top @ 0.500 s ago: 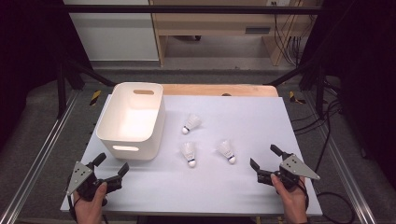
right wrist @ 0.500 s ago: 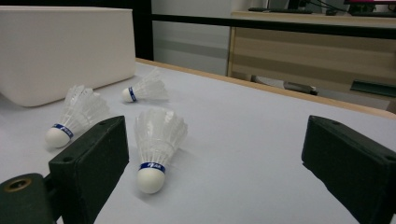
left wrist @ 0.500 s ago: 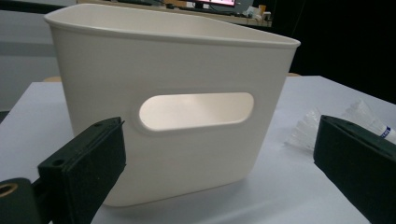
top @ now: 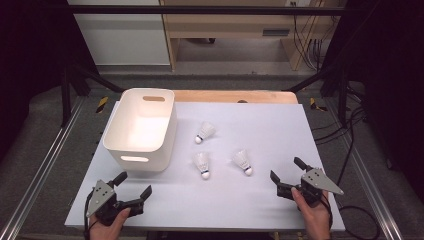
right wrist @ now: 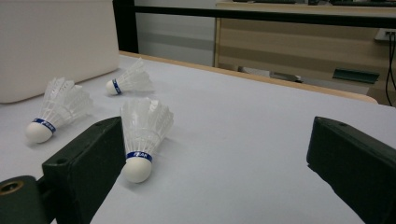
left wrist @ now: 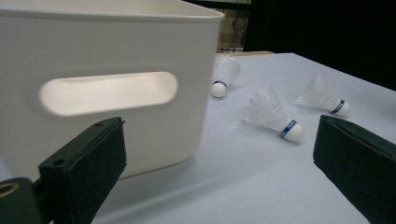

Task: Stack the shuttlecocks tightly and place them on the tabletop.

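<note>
I am holding both grippers low at the near edge of the table point(top: 300, 120), and nothing is being carried yet. The left gripper point(top: 131, 186) is sitting at the near left corner with its jaws spread wide and nothing between them; in the left gripper view it is looking at the near wall and handle slot of the white bin point(left wrist: 107, 93). The right gripper point(top: 289, 176) is waiting at the near right, jaws equally wide apart and empty.

Three shuttlecocks are lying on their sides on the pale table top, all outside the bin. The far shuttlecock point(top: 205, 132) is resting just to the right of the bin. The middle shuttlecock point(top: 201, 163) is lying nearer to me, close to the bin's near right corner. The right shuttlecock point(top: 242, 161) is lying closest to the right gripper, and in the right gripper view it point(right wrist: 142, 135) is showing just past the left jaw, cork toward me.

As I am reading it, the work is only starting: the bin is looking empty, and all three shuttlecocks are waiting to be picked up and dropped in.
</note>
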`<action>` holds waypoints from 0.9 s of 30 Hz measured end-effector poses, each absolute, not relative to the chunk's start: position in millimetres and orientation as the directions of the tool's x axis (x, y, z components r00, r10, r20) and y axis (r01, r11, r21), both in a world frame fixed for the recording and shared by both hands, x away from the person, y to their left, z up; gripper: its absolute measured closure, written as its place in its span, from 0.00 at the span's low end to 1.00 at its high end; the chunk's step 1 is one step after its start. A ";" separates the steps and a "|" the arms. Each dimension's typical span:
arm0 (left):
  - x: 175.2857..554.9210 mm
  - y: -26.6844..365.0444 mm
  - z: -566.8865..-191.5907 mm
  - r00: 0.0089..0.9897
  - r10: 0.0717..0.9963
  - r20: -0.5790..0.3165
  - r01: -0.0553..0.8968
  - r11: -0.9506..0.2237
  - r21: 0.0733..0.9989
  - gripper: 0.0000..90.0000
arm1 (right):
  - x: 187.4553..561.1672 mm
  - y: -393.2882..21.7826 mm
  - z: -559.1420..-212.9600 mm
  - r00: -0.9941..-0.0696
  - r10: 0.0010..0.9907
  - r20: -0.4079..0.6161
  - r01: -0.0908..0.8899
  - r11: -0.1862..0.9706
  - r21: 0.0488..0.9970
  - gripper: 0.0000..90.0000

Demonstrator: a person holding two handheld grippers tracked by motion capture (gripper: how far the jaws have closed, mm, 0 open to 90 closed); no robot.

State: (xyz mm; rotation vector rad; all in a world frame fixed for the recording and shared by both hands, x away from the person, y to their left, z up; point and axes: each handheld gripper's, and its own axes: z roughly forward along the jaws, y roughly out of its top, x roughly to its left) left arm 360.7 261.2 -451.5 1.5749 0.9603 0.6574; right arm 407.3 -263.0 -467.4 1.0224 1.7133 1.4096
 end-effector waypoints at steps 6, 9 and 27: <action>358.9 224.7 -450.5 0.559 0.826 -0.075 0.277 -0.101 0.955 0.03 | 407.7 -261.4 -467.2 -0.458 0.889 -0.029 0.151 0.110 0.982 0.05; 359.5 210.2 -450.7 0.575 0.814 -0.085 0.295 -0.110 0.949 0.03 | 408.3 -261.0 -467.4 -0.455 0.890 -0.032 0.154 0.114 0.981 0.05; 422.4 97.6 -450.7 0.563 0.826 0.003 0.463 -0.319 0.827 0.07 | 406.2 -261.1 -465.2 -0.454 0.891 -0.008 0.152 0.086 0.985 0.05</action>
